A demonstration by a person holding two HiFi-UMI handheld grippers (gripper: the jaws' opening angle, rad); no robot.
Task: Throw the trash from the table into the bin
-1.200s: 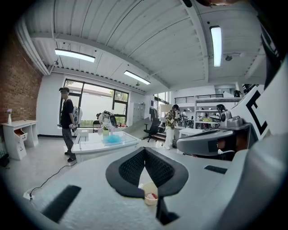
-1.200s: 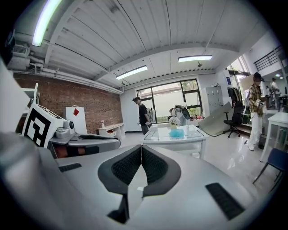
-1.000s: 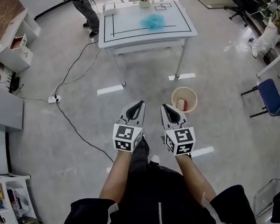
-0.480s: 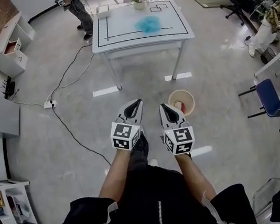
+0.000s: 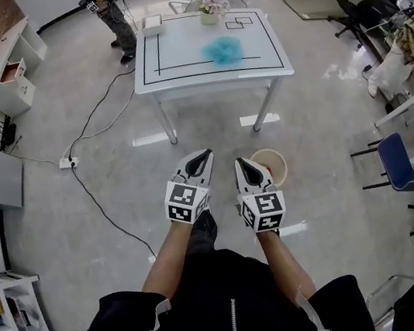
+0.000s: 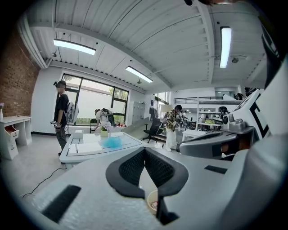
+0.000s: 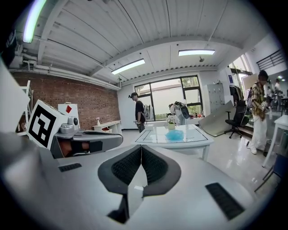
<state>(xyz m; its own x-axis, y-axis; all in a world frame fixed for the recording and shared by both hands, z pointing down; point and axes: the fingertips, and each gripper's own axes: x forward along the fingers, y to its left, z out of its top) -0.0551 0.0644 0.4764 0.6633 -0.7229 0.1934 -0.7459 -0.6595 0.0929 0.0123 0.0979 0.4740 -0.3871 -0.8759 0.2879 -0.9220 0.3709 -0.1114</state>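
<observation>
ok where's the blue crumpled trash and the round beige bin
blue crumpled trash [image 5: 222, 50], head view, its middle
round beige bin [image 5: 268, 150], head view, its far rim

Left gripper [image 6: 145, 149], jaws together — bin [image 6: 149, 198] beneath

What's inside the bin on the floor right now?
A small reddish item lies in the bin; the right gripper covers its left part, so the rest is unseen.

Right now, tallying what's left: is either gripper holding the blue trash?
No, the blue trash lies on the white table; the left gripper and right gripper are shut, empty.
</observation>
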